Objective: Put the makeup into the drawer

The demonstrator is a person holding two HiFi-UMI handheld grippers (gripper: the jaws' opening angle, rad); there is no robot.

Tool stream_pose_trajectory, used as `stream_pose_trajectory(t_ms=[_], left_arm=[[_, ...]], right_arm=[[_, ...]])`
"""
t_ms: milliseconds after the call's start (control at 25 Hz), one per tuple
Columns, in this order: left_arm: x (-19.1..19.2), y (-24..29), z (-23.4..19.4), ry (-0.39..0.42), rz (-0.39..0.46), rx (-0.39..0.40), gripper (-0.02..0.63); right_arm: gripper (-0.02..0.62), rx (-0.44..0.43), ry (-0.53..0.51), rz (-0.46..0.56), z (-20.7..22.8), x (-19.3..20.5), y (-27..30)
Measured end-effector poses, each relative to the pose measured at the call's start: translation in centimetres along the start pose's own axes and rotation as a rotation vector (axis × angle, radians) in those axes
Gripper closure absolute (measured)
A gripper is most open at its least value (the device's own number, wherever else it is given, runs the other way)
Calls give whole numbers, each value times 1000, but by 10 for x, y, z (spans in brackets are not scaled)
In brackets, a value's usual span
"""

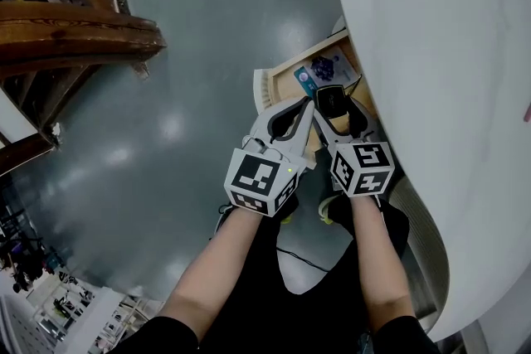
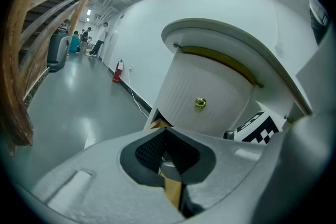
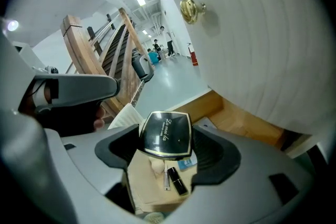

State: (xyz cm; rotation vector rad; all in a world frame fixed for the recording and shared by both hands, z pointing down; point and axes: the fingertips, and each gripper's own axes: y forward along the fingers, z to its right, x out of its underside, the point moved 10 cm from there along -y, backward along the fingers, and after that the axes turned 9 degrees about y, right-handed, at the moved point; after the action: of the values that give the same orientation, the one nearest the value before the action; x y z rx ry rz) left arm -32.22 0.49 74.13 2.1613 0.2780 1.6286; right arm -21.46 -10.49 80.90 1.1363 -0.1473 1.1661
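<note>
We find the open wooden drawer (image 1: 278, 79) at the centre of the head view, under the white curved bench (image 1: 448, 54). It holds a black lipstick tube (image 3: 177, 182) slanting from upper left to lower right, a beige puff (image 3: 156, 165) and a teal card (image 1: 305, 79). Just above it the right gripper (image 3: 167, 140) clamps its fingers on the left and right edges of a black, gold-rimmed, near-square compact (image 3: 167, 132), lid facing that gripper's camera and script rising toward upper right. Just beside it, the left gripper (image 1: 300, 110) has its fingers pressed together at the tips.

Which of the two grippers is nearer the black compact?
Right. The right gripper clamps the compact above the open drawer; the left gripper sits beside it.
</note>
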Motion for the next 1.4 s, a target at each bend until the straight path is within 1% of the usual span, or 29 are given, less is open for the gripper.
stream_pose_trajectory(t_ms=[240,440,640,680,760,880,920,1080,1240,1400], left_arm=[[3,2,-6,-11,2,-13,597],[4,-2,-6,-15,-7,-17,597],[1,-9,-2,-26,-17,-20,597],[-1,-12,0,-30,-21,-19,597],[-5,-20,4,-38,-28,-17,597],[-14,-34,11,-46,-36,-18,597],[-17,-39,13,-48,-37,-19,597],[-34,-61,22,-46,-35,-20,597],[-64,-84,33,-30,-25,-12,597],[-96,-105,46,-10,-12,0,597]], right_arm=[[264,20,-16,-18,5,0,15],[264,62,-55,-38,6,3,21],[269,71,-57,-42,2,2,10],[284,73,-60,-38,-1,1,4],[335,79,-68,-23,-11,0,-9],[441,94,-89,6,-28,-5,-31],[465,96,-95,14,-34,-6,-37],[496,89,-111,31,-61,-17,-62],[516,92,-123,57,-88,-39,-93],[542,100,-113,86,-111,-63,-128]])
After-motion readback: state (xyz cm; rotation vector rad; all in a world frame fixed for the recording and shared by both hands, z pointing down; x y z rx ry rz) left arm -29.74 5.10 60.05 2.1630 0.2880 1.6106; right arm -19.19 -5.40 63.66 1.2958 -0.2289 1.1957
